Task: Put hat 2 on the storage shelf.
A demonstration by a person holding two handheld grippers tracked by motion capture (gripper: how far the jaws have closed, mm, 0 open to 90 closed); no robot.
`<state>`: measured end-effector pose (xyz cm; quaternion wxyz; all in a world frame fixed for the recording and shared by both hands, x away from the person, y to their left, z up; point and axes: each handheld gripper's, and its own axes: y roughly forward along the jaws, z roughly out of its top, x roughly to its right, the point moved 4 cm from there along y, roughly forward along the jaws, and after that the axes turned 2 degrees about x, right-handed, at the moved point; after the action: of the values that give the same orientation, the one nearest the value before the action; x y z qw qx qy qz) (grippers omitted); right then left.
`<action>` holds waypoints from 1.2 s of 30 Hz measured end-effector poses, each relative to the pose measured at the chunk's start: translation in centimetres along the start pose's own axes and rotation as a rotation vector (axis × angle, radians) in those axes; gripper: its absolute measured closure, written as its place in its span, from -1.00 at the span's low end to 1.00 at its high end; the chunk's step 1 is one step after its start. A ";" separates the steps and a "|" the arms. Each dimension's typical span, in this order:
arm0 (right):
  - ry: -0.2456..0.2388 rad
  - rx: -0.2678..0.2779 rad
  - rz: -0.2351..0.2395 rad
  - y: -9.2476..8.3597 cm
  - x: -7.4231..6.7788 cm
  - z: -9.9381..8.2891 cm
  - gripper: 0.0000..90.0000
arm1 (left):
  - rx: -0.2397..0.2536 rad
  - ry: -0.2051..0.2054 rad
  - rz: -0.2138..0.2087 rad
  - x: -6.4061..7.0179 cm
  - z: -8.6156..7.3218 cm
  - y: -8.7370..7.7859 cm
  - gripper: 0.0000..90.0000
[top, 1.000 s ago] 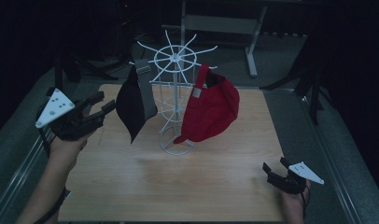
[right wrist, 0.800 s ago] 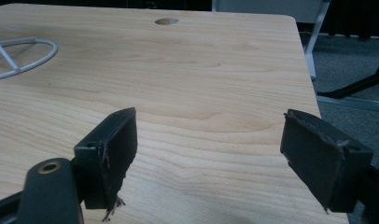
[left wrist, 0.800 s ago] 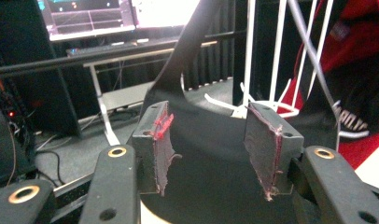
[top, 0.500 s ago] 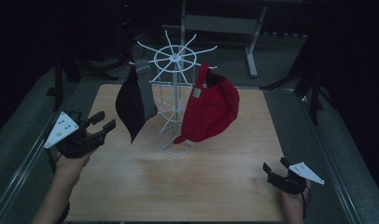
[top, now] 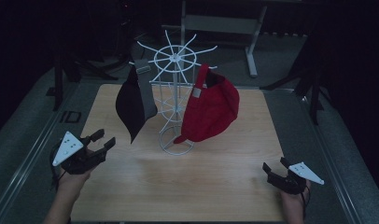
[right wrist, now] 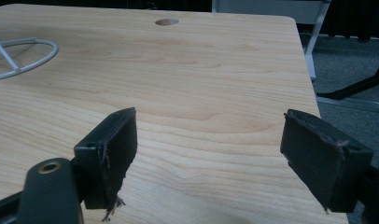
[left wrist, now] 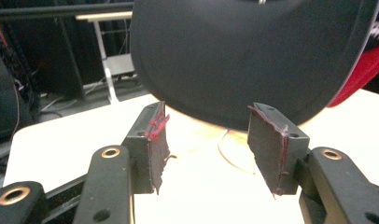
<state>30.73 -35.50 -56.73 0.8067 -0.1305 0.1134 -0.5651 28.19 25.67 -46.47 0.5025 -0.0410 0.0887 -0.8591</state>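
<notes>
Two caps hang on wire rack; black cap nearest left gripper, fingers just opening, empty. Right gripper wide over worktop. Best: approach brim squarely, pinch edge.

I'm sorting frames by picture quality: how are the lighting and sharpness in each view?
High view: dim, dark surroundings, yet the black cap, red cap and white wire rack read clearly. Left gripper view: the black cap looms near, soft-edged. Right gripper view: bright, the table grain crisp, the near jaws slightly soft.
</notes>
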 end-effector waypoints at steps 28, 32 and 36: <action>-0.002 0.000 -0.002 0.0 0.0 0.0 -0.59 | -0.132 -0.063 0.046 0.1 -9.1 -0.5 -0.11; 0.003 0.002 -0.002 0.0 0.0 0.0 -0.59 | -0.139 -0.057 0.064 0.0 -9.4 -0.7 -0.11; 0.002 0.002 -0.003 0.0 0.0 0.0 -0.59 | -0.139 -0.059 0.083 -0.1 -9.6 -0.9 -0.11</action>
<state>30.71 -35.54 -56.73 0.8058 -0.1293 0.1133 -0.5667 25.89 27.26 -55.71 0.5359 -0.0974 0.1348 -0.8278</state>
